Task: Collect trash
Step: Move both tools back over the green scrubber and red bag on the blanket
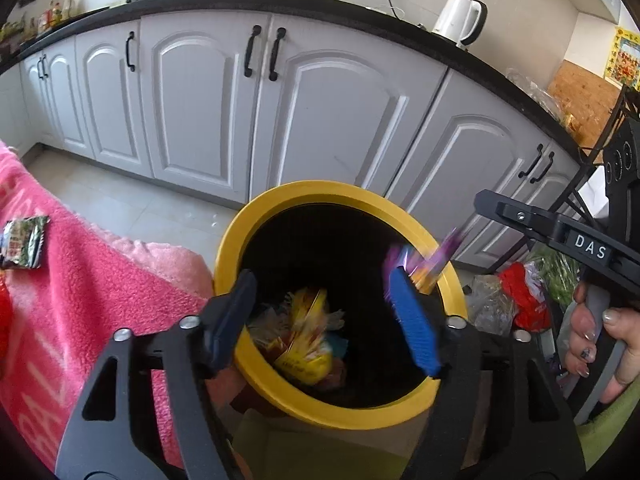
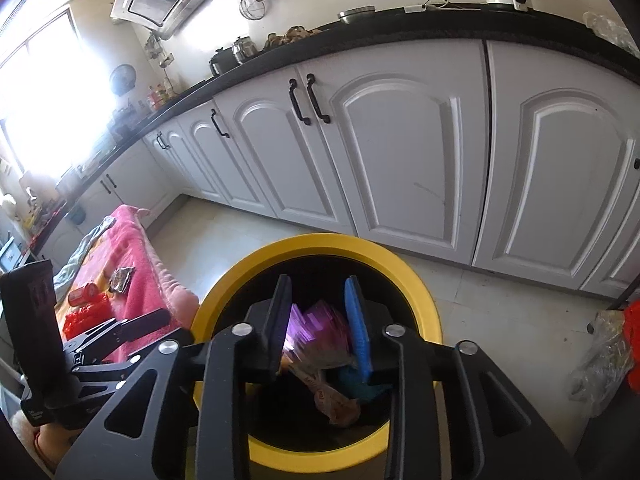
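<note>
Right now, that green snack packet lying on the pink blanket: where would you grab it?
The green packet lies flat on the pink blanket, so probably by its crimped end nearest the yellow bin, coming from above, one finger pressing into the soft fabric beneath.

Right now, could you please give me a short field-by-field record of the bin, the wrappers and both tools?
bin: yellow-rimmed bin, open, on the floor by white cabinets
contents: yellow wrapper and other trash inside
purple wrapper: blurred, between the pads, above the bin mouth
right tool: open, over the bin
left tool: open, nothing between its pads, over the bin
left to collect: green packet on the pink blanket
</note>
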Tool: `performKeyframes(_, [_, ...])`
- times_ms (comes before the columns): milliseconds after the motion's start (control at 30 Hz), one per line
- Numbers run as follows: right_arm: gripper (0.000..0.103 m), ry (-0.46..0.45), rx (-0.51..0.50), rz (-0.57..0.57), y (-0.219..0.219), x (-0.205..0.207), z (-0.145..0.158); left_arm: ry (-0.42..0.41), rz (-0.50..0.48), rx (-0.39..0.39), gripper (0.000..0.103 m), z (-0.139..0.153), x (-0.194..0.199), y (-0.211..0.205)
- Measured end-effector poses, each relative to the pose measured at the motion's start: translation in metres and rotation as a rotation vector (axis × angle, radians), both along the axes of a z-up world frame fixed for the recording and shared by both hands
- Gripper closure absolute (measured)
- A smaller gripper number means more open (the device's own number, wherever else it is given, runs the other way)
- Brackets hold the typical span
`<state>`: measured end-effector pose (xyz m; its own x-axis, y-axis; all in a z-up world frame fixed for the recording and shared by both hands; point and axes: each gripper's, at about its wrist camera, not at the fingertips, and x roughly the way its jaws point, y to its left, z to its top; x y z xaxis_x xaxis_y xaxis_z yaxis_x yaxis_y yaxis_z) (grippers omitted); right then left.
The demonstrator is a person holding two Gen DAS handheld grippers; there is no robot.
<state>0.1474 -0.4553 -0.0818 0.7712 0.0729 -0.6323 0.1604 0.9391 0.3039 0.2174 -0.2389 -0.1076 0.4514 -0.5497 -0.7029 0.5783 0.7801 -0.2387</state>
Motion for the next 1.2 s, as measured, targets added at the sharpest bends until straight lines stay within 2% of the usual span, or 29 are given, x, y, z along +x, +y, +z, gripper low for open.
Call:
performKeyframes(133, [0.064, -0.007, -0.004, -0.011, -0.001, -0.002, 0.002, 0.001, 0.033, -0.012, 0.026, 0.002, 0.002, 0.012])
performKeyframes(333, [0.052, -0.027, -0.014, -0.022, 0.002, -0.006, 0.009, -0.021, 0.078, -0.025, 0.012, 0.014, -0.001, 0.029])
performKeyframes(500, [0.041, -0.056, -0.041, 0.007, 0.015, -0.009, 0.021, -0.053, 0.108, -0.037, 0.011, 0.028, -0.007, 0.047])
performKeyframes(700, [0.035, -0.089, -0.082, 0.044, 0.034, -0.015, 0.035, -0.072, 0.138, -0.045, 0.011, 0.038, -0.013, 0.065])
performKeyframes(1200, [0.028, -0.138, -0.166, 0.109, 0.077, -0.025, 0.059, -0.118, 0.242, -0.087, 0.011, 0.057, -0.027, 0.127])
